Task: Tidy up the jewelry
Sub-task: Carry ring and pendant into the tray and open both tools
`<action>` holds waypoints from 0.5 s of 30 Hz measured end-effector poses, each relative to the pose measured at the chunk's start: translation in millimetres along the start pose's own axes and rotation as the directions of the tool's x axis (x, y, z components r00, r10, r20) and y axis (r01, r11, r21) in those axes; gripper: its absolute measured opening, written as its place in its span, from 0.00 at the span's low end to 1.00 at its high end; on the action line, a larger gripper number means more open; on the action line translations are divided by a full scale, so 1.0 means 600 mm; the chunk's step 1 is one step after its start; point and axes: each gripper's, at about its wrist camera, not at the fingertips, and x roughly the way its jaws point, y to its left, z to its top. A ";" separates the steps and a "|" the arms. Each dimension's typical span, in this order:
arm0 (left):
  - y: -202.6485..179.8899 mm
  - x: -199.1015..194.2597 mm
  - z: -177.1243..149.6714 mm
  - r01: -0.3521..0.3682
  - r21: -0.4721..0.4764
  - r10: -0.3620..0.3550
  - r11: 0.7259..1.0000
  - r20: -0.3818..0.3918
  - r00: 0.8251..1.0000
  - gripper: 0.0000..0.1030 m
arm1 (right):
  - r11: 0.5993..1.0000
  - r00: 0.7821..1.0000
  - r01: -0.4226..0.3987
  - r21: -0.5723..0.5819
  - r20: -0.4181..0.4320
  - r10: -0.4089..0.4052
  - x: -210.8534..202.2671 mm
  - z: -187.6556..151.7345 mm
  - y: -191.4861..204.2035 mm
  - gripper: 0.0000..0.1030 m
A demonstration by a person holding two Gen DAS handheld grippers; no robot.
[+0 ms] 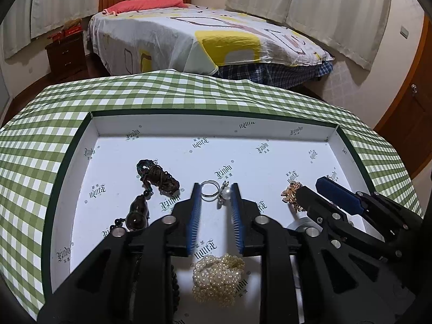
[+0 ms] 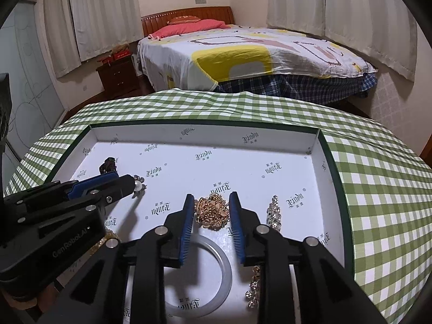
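Observation:
A white-lined tray with a dark green rim holds the jewelry. My left gripper is open; a silver ring and a pearl ring lie between its fingertips. A pearl bracelet lies under it, dark bead pieces to its left. My right gripper is open around a gold chain cluster, above a white bangle. A rhinestone piece lies to its right. The right gripper also shows in the left wrist view.
The tray sits on a table with a green checked cloth. A bed and a dark nightstand stand behind the table. Curtains cover the walls.

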 end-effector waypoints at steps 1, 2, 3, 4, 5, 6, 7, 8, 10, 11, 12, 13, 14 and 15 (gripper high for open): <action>0.001 -0.003 -0.001 0.001 -0.002 -0.001 1.000 0.007 1.000 0.35 | 1.000 1.000 0.002 -0.002 0.005 -0.002 -0.002 0.000 0.001 0.32; 0.001 -0.007 0.000 -0.001 -0.001 0.001 1.000 0.018 1.000 0.38 | 1.000 1.000 0.004 -0.004 0.010 -0.004 -0.004 0.000 0.001 0.34; 0.001 -0.010 -0.001 -0.003 0.002 0.003 1.000 0.024 1.000 0.38 | 1.000 1.000 0.008 -0.006 0.015 -0.008 -0.006 0.000 0.001 0.34; 0.001 -0.013 -0.001 -0.006 0.007 0.006 1.000 0.029 1.000 0.38 | 1.000 1.000 0.010 -0.006 0.019 -0.009 -0.008 0.000 0.002 0.35; 0.000 -0.015 0.000 -0.007 0.013 0.006 1.000 0.034 0.999 0.39 | 1.000 1.000 0.010 -0.006 0.023 -0.010 -0.011 0.000 0.001 0.36; 0.000 -0.018 0.000 -0.006 0.015 0.006 1.000 0.040 0.999 0.40 | 1.000 1.000 0.012 -0.004 0.029 -0.012 -0.015 0.000 0.000 0.36; 0.000 -0.023 0.000 -0.009 0.017 0.008 1.000 0.048 0.999 0.42 | 1.000 0.999 0.013 -0.003 0.033 -0.013 -0.017 0.001 0.000 0.37; 0.001 -0.027 0.000 -0.013 0.017 0.012 1.000 0.055 0.998 0.46 | 1.000 0.999 0.014 -0.001 0.038 -0.014 -0.021 0.001 -0.001 0.38; 0.001 -0.039 0.000 -0.015 0.015 0.014 1.000 0.073 0.997 0.48 | 1.000 0.998 0.015 0.003 0.053 -0.015 -0.033 0.001 -0.002 0.42; 0.002 -0.045 -0.002 -0.014 0.014 0.013 1.000 0.078 0.997 0.50 | 1.000 0.998 0.016 0.004 0.061 -0.016 -0.040 0.001 -0.002 0.43; 0.003 -0.052 -0.003 -0.011 0.012 0.010 1.000 0.084 0.996 0.51 | 1.000 0.997 0.018 0.002 0.070 -0.018 -0.048 0.001 -0.002 0.43; 0.003 -0.060 -0.004 -0.008 0.010 0.007 1.000 0.091 0.996 0.51 | 1.000 0.997 0.021 -0.001 0.080 -0.021 -0.056 0.000 -0.001 0.43; 0.003 -0.068 -0.006 -0.006 0.009 0.005 1.000 0.098 0.995 0.52 | 1.000 0.996 0.024 -0.005 0.090 -0.023 -0.066 -0.001 0.001 0.43; 0.001 -0.075 -0.008 -0.006 0.010 0.005 1.000 0.104 0.995 0.52 | 1.000 0.995 0.026 -0.008 0.097 -0.025 -0.074 -0.002 0.002 0.43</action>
